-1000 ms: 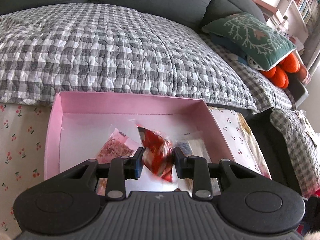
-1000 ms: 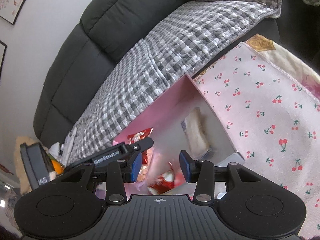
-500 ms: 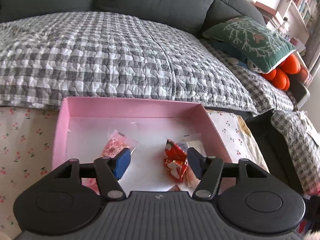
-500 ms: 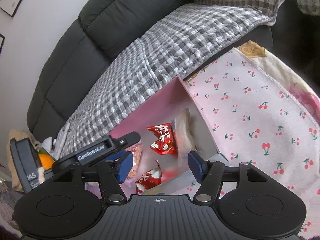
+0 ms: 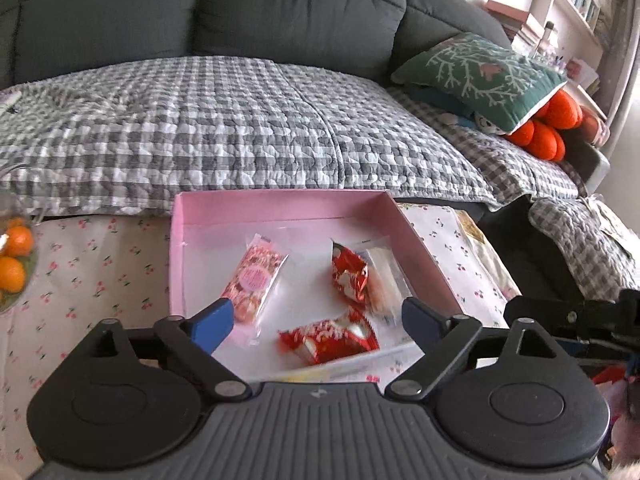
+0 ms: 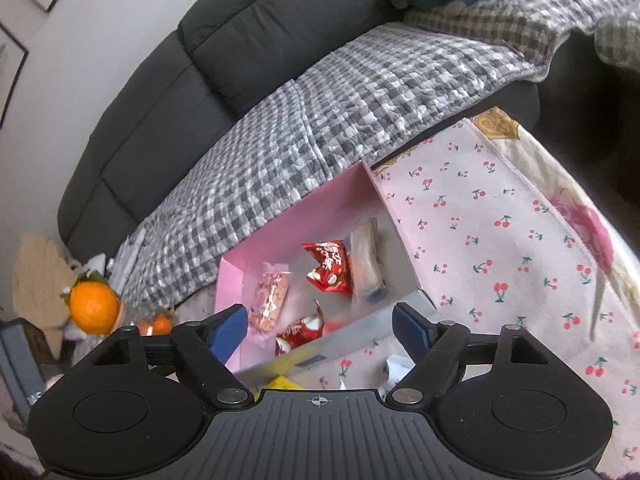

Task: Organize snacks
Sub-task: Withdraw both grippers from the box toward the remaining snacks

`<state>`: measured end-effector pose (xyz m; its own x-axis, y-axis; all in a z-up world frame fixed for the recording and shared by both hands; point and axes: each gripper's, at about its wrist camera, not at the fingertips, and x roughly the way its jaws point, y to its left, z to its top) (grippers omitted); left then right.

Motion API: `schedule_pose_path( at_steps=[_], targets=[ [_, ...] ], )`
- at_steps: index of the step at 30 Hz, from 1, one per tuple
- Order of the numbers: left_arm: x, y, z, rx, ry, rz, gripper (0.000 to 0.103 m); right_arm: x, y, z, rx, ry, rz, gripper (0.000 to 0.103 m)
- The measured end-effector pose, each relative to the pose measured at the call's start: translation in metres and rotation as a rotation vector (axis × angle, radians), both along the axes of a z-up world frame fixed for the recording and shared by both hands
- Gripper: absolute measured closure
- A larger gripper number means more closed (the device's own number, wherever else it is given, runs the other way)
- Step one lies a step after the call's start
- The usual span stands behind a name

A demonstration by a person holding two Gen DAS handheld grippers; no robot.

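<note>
A pink box (image 5: 280, 205) (image 6: 304, 216) stands on the cherry-print cloth. Inside lie a pink snack packet (image 5: 256, 276) (image 6: 270, 298), a red packet (image 5: 349, 274) (image 6: 329, 266), a second red packet (image 5: 328, 340) (image 6: 300, 330) near the front wall, and a clear wrapped bar (image 5: 384, 276) (image 6: 366, 256) at the right. My left gripper (image 5: 316, 322) is open and empty, above the box's near edge. My right gripper (image 6: 320, 326) is open and empty, also above the near edge. Part of the right gripper shows at the right in the left wrist view (image 5: 572, 316).
A grey checked quilt (image 5: 224, 128) covers the sofa behind the box. Oranges (image 5: 14, 256) (image 6: 94, 306) sit at the left. A green cushion (image 5: 484, 72) and orange plush (image 5: 548, 128) lie at the far right. Yellow and white wrappers (image 6: 284, 382) lie on the cloth near me.
My left gripper opened and let go of the red packet, which now lies in the box. Both grippers opened wider and pulled back from the box.
</note>
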<state>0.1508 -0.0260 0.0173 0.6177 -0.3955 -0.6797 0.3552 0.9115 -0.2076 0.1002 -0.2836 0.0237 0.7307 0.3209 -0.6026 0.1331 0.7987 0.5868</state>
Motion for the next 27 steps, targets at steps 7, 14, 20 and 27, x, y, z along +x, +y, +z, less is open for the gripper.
schedule_pose_path(
  at_steps=[7,14,20,27],
  targets=[
    [-0.027,0.014,-0.002,0.042,-0.001,0.027,0.005,-0.017,0.006,0.005,-0.103,0.011,0.029,0.015],
    [-0.055,0.033,-0.003,0.081,-0.025,0.067,0.001,-0.033,0.012,0.004,-0.173,0.023,0.055,0.011],
    [-0.077,0.049,-0.007,0.087,-0.060,0.090,0.001,-0.051,0.020,0.000,-0.263,0.012,0.065,0.011],
    [-0.100,0.063,-0.023,0.088,-0.085,0.100,0.001,-0.084,0.031,-0.011,-0.377,-0.056,0.128,0.011]
  ],
)
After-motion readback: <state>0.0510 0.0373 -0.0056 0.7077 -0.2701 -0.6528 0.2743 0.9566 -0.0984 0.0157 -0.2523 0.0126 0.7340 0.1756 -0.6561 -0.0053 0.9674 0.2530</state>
